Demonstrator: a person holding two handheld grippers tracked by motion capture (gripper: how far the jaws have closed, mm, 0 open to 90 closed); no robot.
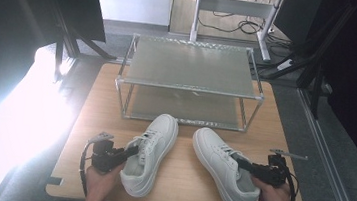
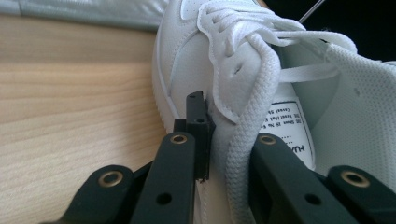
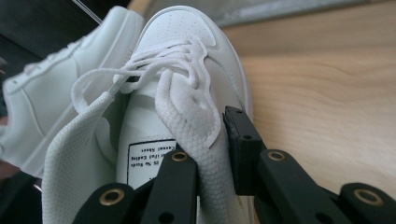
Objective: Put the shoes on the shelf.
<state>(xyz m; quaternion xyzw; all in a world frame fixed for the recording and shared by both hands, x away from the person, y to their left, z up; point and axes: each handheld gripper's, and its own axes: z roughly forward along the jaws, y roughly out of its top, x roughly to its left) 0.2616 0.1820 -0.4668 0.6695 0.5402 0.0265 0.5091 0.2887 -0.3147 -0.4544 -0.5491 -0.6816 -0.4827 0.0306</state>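
High view first: a wooden table [image 1: 89,121] carries a 2-tier metal rack [image 1: 188,81] at its far side, and in front of the rack lie 2 white shoes, toes toward it, heels toward the person. The left shoe [image 1: 153,150] has its long axis leaning a little to the right as it runs away from the person; the right shoe [image 1: 220,162] leans to the left, so the 2 toes draw near each other just short of the rack while the heels sit well apart.

At the left shoe's outer collar is the left gripper [image 1: 128,153], jaws clamped tight on the padded edge beside the laces, as the left gripper view shows [image 2: 210,140]. The right gripper [image 1: 245,164] does the same on the right shoe, pinching its collar edge [image 3: 215,140] next to the tongue label [image 3: 149,158].
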